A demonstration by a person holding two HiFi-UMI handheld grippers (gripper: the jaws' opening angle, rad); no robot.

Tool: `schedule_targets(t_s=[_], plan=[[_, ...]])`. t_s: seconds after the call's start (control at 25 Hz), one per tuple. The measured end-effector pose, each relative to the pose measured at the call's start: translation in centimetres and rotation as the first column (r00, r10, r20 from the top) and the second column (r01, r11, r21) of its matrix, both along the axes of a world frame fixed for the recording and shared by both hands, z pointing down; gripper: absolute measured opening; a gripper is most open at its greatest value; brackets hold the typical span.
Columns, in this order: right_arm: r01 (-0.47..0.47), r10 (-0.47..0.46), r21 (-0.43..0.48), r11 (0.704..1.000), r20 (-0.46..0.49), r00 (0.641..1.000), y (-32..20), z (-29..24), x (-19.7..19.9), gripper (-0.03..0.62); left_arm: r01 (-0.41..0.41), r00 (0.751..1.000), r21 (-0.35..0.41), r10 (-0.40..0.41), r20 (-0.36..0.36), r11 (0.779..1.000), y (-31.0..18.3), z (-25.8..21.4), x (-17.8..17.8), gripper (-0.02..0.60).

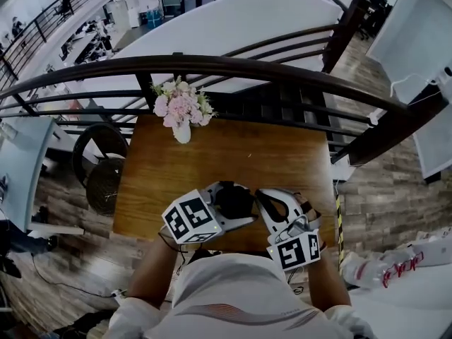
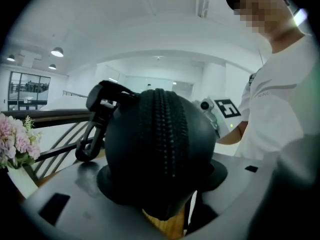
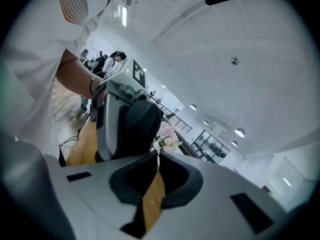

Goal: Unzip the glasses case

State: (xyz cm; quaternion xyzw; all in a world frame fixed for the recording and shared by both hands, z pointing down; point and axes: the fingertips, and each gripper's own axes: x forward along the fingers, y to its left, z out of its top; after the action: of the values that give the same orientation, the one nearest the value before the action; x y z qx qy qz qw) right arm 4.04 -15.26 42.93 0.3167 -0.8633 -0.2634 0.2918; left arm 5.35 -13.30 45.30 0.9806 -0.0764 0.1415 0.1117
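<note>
The only print that shows clearly is the black-and-white square markers on the cubes of both grippers. On the person's white shirt (image 2: pixel 280 99) there is small lettering, but it is too small to read.

The case (image 2: pixel 160 144) is black, rounded and smooth. A row of zip teeth runs down its middle toward the camera, and this part of the zip looks closed. A black clip (image 2: pixel 92 134) hangs from its upper left side in the left gripper view. The left gripper (image 2: pixel 162 176) holds the case, with one pad pressing on each side of it and the jaws standing rather wide around it. In the head view the case is held up over the near edge of the wooden table (image 1: pixel 268 154), just in front of the person.

The right gripper (image 3: pixel 156 171) has its jaws almost together, with only a thin slit between the pads and nothing in it. It is just beside the case, on its right in the head view; whether it touches the case I cannot tell.

At the far edge of the table stands a white vase (image 1: pixel 181 133) with pink flowers (image 1: pixel 182 106) in it.
</note>
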Motion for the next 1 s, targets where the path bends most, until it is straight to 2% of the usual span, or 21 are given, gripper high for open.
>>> schedule_targets(t_s=[0.16,0.32,0.56,0.72,0.8,0.84,0.88,0.92,1.0], plan=[[0.031,-0.03,0.024,0.999,-0.045,0.999,0.5,-0.2,-0.9,0.063,-0.052,0.983,0.016,0.048,0.178,0.999,1.0,3.6,0.2,0.267],[0.072,-0.055,0.086,0.994,-0.18,0.982,1.1,0.1,-1.8,0.064,-0.082,0.939,0.0,0.078,0.336,0.997,1.6,6.4,-0.4,0.268],[0.177,-0.134,0.092,0.98,-0.356,0.925,2.1,1.9,-2.6,0.066,-0.139,0.823,-0.011,0.122,0.554,0.99,2.1,9.9,-1.3,0.268],[0.219,-0.166,0.074,0.973,-0.436,0.885,2.5,3.1,-2.9,0.066,-0.155,0.741,-0.015,0.126,0.66,0.988,2.2,11.3,-1.8,0.268],[0.227,-0.174,0.064,0.972,-0.456,0.873,2.6,3.7,-3.0,0.067,-0.165,0.713,-0.009,0.126,0.69,0.986,2.1,11.9,-2.0,0.268],[0.225,-0.175,0.058,0.973,-0.458,0.872,2.6,3.9,-3.0,0.067,-0.168,0.711,-0.002,0.123,0.693,0.986,2.0,12.1,-2.0,0.268],[0.219,-0.172,0.054,0.974,-0.449,0.877,2.4,3.9,-3.0,0.069,-0.166,0.72,0.007,0.116,0.685,0.986,1.9,12.2,-1.8,0.268],[0.207,-0.166,0.053,0.977,-0.426,0.889,2.3,3.6,-3.1,0.074,-0.155,0.742,0.017,0.105,0.662,0.988,1.7,12.2,-1.5,0.27],[0.167,-0.137,0.056,0.984,-0.351,0.926,1.6,2.3,-3.0,0.089,-0.102,0.818,0.03,0.067,0.571,0.994,1.0,12.1,-0.6,0.27]])
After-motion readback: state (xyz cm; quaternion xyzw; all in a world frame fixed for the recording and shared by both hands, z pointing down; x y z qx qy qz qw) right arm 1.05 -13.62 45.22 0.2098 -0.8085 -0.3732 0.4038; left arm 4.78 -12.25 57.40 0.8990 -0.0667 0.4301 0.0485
